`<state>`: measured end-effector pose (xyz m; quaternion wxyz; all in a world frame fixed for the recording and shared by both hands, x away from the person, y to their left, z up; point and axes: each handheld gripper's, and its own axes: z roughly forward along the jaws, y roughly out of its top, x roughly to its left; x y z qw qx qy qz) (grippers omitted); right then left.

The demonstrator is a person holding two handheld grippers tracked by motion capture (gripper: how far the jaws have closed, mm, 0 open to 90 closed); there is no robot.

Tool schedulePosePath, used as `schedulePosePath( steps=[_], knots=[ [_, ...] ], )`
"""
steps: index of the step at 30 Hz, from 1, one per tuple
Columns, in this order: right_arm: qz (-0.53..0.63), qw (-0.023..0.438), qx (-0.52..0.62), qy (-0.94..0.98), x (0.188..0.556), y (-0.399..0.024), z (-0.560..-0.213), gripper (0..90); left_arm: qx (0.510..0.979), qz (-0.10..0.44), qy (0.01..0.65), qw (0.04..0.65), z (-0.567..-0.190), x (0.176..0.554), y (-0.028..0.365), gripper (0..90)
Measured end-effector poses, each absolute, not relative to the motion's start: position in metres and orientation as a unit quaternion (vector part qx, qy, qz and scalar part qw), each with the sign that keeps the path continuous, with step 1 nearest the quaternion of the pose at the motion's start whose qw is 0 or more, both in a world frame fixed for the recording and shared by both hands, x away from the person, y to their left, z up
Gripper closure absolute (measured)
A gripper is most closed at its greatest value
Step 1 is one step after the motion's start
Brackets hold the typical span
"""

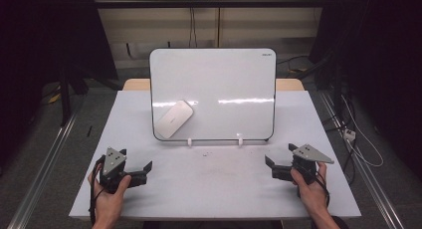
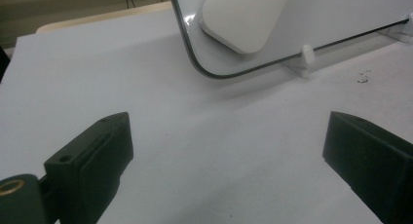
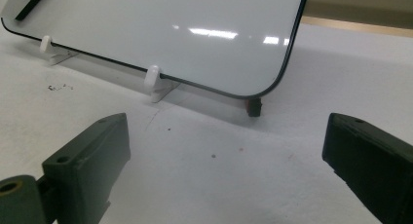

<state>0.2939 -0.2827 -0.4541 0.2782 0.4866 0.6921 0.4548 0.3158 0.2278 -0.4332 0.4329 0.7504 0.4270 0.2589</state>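
Hands are seen at the near edge of the table (image 1: 219,189), each holding a two-jaw gripper: the left gripper (image 1: 141,172) and the right gripper (image 1: 272,168) are both released, their black jaws spread wide with nothing between them, as is confirmed in the left gripper view (image 2: 221,160) and the right gripper view (image 3: 224,160). Both are rested low over the bare tabletop, well apart from each other and short of anything that could be grasped, so the work is judged to be at its very start: no object has been touched, and the reach, the closing of the jaws and the lift are all left to do. The tabletop is a pale, matt sheet marked by a few small dark specks (image 2: 362,78). Farther back, a whiteboard (image 1: 219,84) is propped at a backward tilt in two small white plastic clips (image 3: 155,80); its face is glossy, its corners are rounded, and a thin dark rim runs round it. A flat, white eraser (image 1: 174,119) of rounded oblong shape is seen clinging to the lower left part of the board's face, nearer the left gripper. Beyond the board, a strip of light wood and a dim wall are visible.
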Motion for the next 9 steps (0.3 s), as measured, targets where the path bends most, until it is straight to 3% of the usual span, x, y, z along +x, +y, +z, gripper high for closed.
schedulePosePath(
  steps=[9],
  knots=[
    [0.451, 0.28, 0.487, 0.694, 0.2949, -0.2826, -0.4549, 3.7, 0.751, 0.252, 0.431, 0.432, -0.433, 0.3185, 0.2289, 4.1]
  ],
)
